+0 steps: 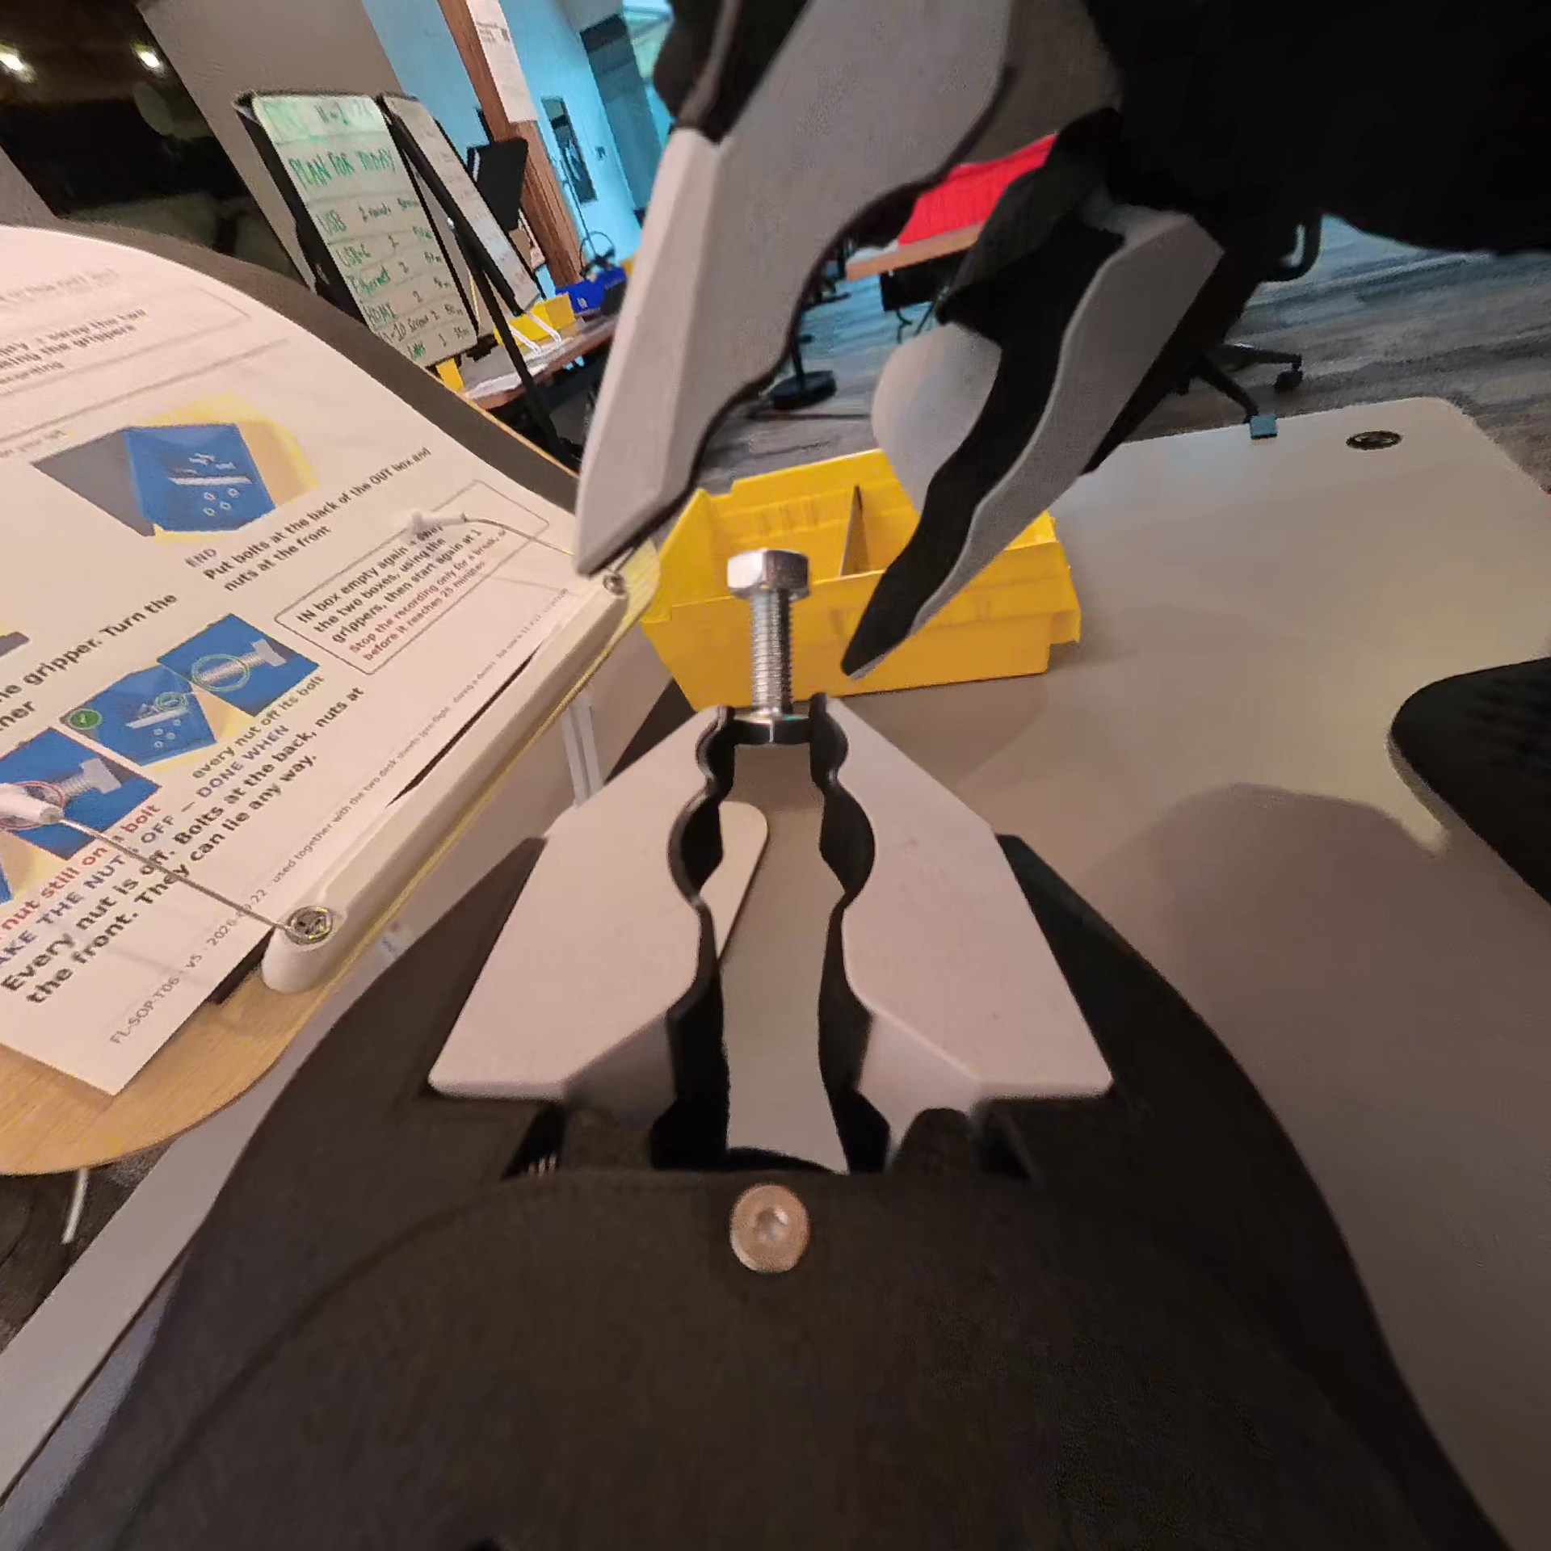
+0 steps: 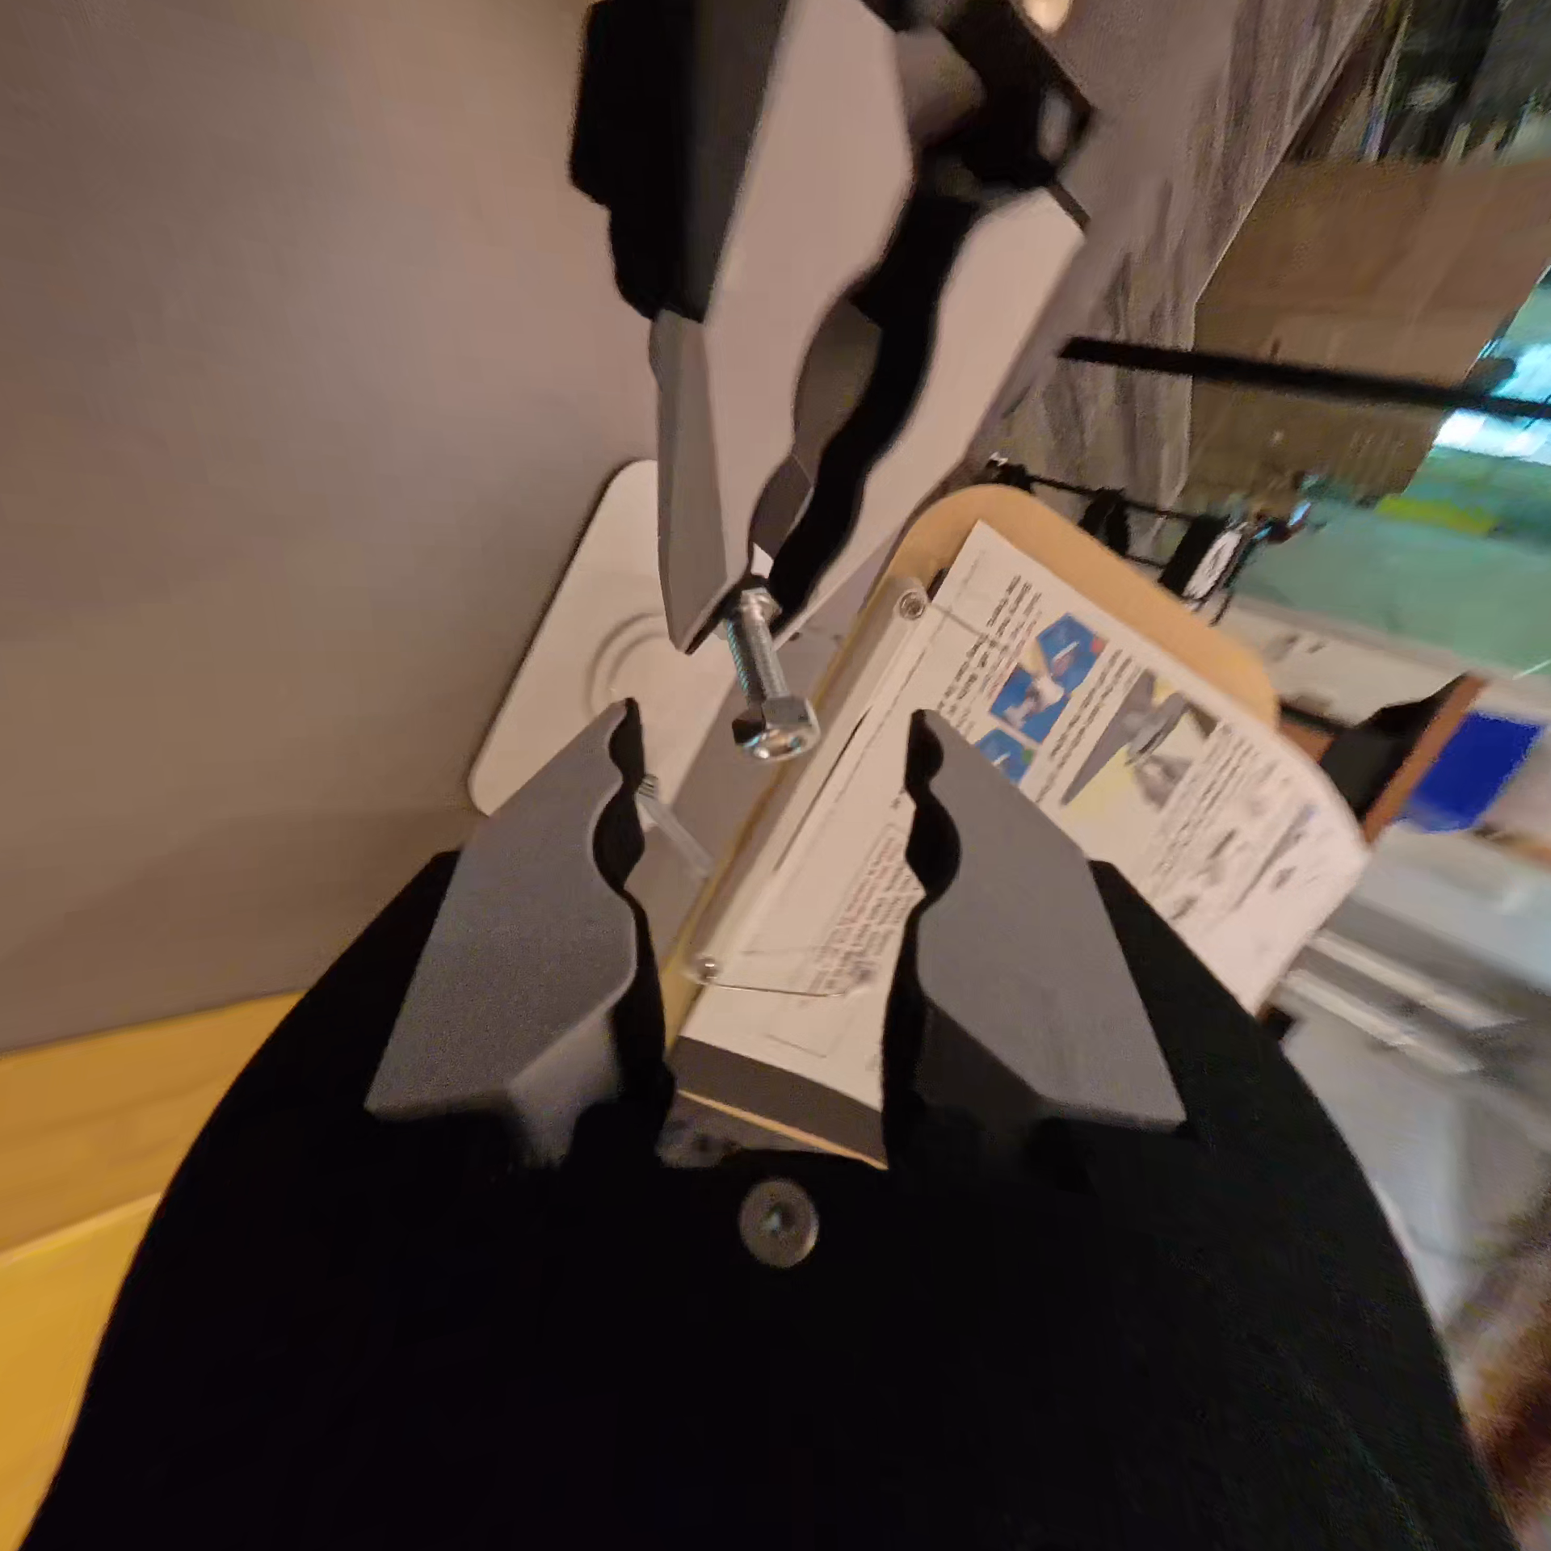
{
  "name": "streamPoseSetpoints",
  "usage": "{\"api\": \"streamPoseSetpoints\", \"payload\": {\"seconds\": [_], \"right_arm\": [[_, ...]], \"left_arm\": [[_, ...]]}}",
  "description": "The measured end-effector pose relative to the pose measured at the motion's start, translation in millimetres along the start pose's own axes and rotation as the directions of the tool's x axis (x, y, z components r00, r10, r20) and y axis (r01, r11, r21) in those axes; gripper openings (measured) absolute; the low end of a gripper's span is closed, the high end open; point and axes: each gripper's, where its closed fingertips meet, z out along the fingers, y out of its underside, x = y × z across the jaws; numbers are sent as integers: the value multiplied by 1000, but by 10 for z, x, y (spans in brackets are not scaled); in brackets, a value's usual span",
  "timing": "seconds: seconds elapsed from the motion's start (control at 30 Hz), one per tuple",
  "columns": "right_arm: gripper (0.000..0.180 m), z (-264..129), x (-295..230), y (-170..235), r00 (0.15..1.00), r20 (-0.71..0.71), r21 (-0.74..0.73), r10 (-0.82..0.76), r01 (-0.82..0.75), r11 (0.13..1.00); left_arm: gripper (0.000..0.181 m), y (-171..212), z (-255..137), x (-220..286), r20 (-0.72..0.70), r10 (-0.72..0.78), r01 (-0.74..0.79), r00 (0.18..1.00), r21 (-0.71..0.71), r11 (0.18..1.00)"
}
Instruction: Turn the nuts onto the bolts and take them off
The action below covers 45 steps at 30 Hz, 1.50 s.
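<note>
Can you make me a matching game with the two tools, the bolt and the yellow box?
Things:
1. left tool
2. right tool
3. bolt
4. yellow box

States:
A. open, holding nothing
B. on the table behind the bolt
C. shut on the nut
D. standing up, head on top

Pairs: 1-C, 2-A, 3-D, 4-B
</note>
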Motion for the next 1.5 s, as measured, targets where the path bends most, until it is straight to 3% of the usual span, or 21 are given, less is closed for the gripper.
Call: {"api": "streamPoseSetpoints", "payload": {"seconds": [0.07, 0.13, 0.2, 0.27, 0.43, 0.63, 0.73, 0.87, 1.03, 1.17, 1.27, 1.33, 1.4, 1.5], "right_arm": [[56, -49, 13, 32, 978, 27, 56, 205, -206, 977], [53, -84, -10, 18, 887, 116, 136, 446, -459, 878], [49, -112, -5, 6, 731, 223, 200, 645, -682, 703], [45, -152, 13, -37, 570, 340, 251, 748, -822, 512], [39, -163, 33, -101, 296, 522, 244, 800, -951, 192], [17, -171, 61, -47, 250, 546, 255, 800, -959, 125], [16, -159, 29, -32, 276, 538, 250, 797, -955, 163], [16, -160, -24, -32, 411, 506, 273, 758, -910, 312], [16, -147, -134, -17, 762, 358, 302, 539, -641, 705], [16, -114, -188, 33, 967, 174, 231, 188, -225, 947], [16, -79, -172, 58, 995, 69, 97, -74, 67, 993], [16, -79, -142, 51, 989, 44, 49, -139, 137, 989], [19, -90, -100, 50, 993, 32, 48, -109, 108, 993], [42, -115, -23, 34, 989, 56, 116, 138, -144, 983]], "left_arm": [[16, -20, -11, -33, 34, 22, -22, 999, 2, 1000], [16, -52, -23, -59, 65, 45, -46, 997, 8, 999], [16, -92, -30, -93, 103, 62, -64, 993, 19, 998], [16, -122, -29, -105, 128, 76, -80, 989, 27, 996], [16, -119, 1, -107, 172, 138, -138, 975, -13, 990], [16, -115, 48, -73, 176, 162, -160, 971, -26, 987], [16, -99, 65, -66, 175, 171, -167, 970, -38, 985], [16, -83, 79, -32, 146, 159, -155, 976, -38, 987], [16, -43, 107, 48, 71, 118, -116, 991, -30, 993], [16, -11, 130, 101, 4, 53, -53, 999, -18, 998], [16, 19, 137, 104, -23, 8, -8, 1000, -8, 1000], [16, 14, 125, 88, -24, -6, 6, 1000, 6, 1000], [16, -20, 110, 70, -14, -8, 9, 1000, 25, 1000], [16, -75, 88, 47, 11, 3, -3, 1000, 48, 999]]}}
